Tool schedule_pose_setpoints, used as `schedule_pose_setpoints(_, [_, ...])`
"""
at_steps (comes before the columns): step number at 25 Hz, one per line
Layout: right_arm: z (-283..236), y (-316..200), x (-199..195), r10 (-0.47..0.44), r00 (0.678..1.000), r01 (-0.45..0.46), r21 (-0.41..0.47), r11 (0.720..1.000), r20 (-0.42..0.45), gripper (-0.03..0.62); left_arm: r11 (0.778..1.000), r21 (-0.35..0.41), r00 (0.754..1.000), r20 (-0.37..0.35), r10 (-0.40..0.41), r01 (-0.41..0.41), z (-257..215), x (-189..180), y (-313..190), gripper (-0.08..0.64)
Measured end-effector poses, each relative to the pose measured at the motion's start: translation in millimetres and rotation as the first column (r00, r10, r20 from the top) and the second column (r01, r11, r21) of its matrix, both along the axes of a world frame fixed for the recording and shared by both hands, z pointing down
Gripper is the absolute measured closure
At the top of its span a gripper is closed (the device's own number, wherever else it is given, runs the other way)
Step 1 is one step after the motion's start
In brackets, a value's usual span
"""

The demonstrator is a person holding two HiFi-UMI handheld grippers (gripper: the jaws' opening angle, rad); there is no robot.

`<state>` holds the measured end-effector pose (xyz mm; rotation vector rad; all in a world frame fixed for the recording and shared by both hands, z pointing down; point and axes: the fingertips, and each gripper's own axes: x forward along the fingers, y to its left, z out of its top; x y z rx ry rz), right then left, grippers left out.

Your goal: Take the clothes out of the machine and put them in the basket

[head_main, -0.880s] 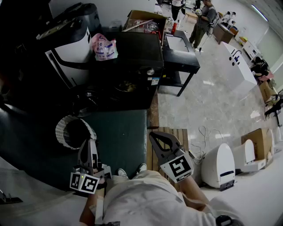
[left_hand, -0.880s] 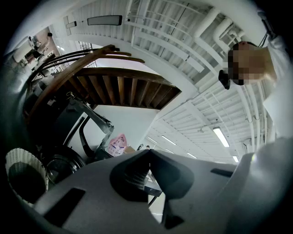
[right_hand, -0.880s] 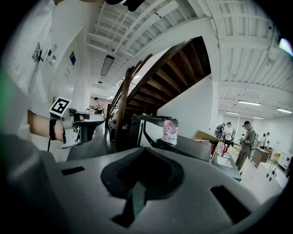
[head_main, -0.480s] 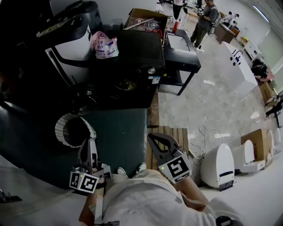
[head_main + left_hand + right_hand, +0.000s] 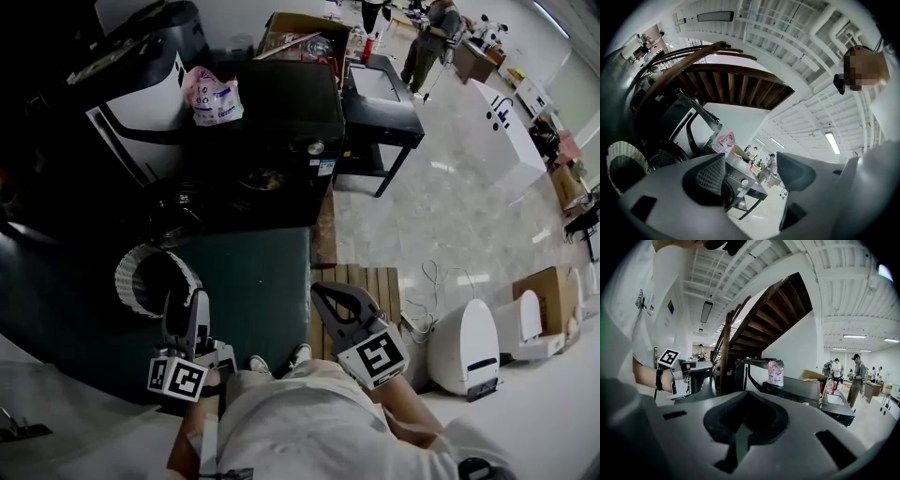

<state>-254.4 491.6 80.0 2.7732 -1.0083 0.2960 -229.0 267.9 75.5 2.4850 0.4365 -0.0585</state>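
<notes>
A black washing machine (image 5: pixel 281 112) stands ahead of me, its round front door (image 5: pixel 265 181) showing something pale behind it. On the dark mat at the left sits a white woven basket (image 5: pixel 127 267), dark inside. My left gripper (image 5: pixel 185 300) hangs just below the basket, open with nothing between its pads. In the left gripper view the left gripper (image 5: pixel 750 171) points at the machine (image 5: pixel 743 183), with the basket (image 5: pixel 623 161) at far left. My right gripper (image 5: pixel 324 292) is shut and holds nothing. It is over the wooden boards, facing the machine (image 5: pixel 799 390).
A pink pouch (image 5: pixel 212 97) lies on the machine's top, beside a white-and-black appliance (image 5: pixel 141 103). A black side table (image 5: pixel 380 103) stands to the machine's right. White devices (image 5: pixel 464 352) and a cable lie on the floor at right. People stand far back (image 5: pixel 427 42).
The left gripper has edged slightly up the picture toward the basket. The right gripper has kept its place.
</notes>
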Motion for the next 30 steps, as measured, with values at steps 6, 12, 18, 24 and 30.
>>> schedule_pose_setpoints(6, [1, 23, 19, 0.016, 1.000, -0.016, 0.032, 0.999, -0.009, 0.580, 1.000, 0.009, 1.000, -0.012, 0.008, -0.008, -4, 26, 23, 0.141])
schedule_pose_setpoints(12, [27, 39, 42, 0.009, 0.999, -0.011, 0.048, 0.999, 0.046, 0.580, 1.000, 0.017, 1.000, 0.008, -0.015, 0.015, 9, 48, 35, 0.117])
schedule_pose_setpoints(18, [53, 20, 85, -0.028, 0.993, 0.025, 0.028, 0.999, 0.118, 0.580, 1.000, 0.006, 0.998, 0.058, -0.029, 0.029, 37, 91, 21, 0.106])
schedule_pose_setpoints(24, [55, -11, 179, -0.005, 0.993, 0.004, 0.007, 1.000, 0.122, 0.580, 1.000, -0.020, 0.995, 0.099, 0.005, -0.003, 63, 184, -7, 0.106])
schedule_pose_setpoints(30, [46, -48, 270, 0.036, 0.989, -0.033, -0.023, 0.999, 0.145, 0.580, 0.996, -0.023, 0.992, 0.085, 0.093, -0.091, 59, 294, -30, 0.106])
